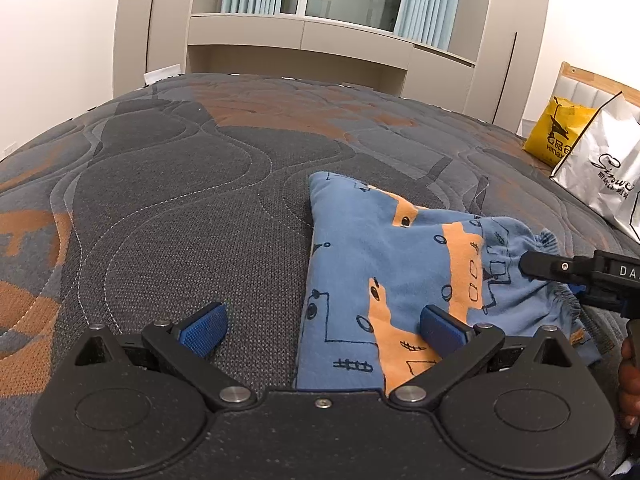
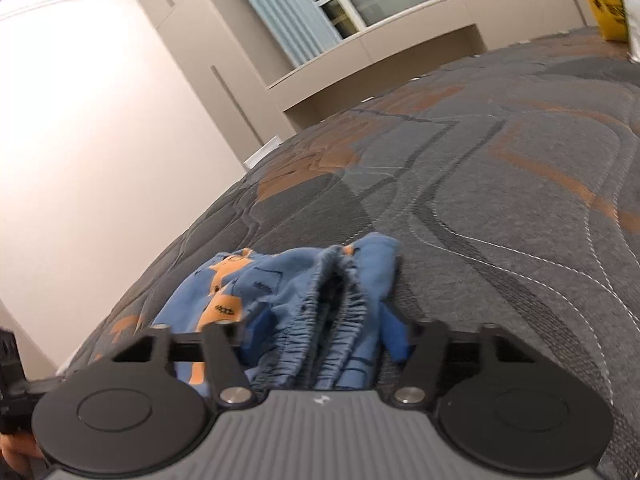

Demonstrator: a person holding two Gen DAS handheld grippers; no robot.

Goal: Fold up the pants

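The blue pants (image 1: 384, 260) with orange print lie folded on the bed (image 1: 180, 184). My left gripper (image 1: 324, 328) is open, low over the pants' near left edge; its right pad (image 1: 442, 328) rests on the cloth and its left pad (image 1: 204, 328) is over bare mattress. My right gripper (image 1: 532, 266) enters from the right at the elastic waistband (image 1: 560, 296). In the right wrist view the bunched waistband (image 2: 336, 320) lies between the fingers of my right gripper (image 2: 328, 340), which stand apart around it. The fingertips are hidden in the cloth.
A yellow bag (image 1: 556, 132) and a white shopping bag (image 1: 604, 172) stand at the bed's far right by the headboard. Beige wardrobes (image 1: 320, 44) and a curtained window are behind the bed. A hand (image 1: 630, 376) shows at the right edge.
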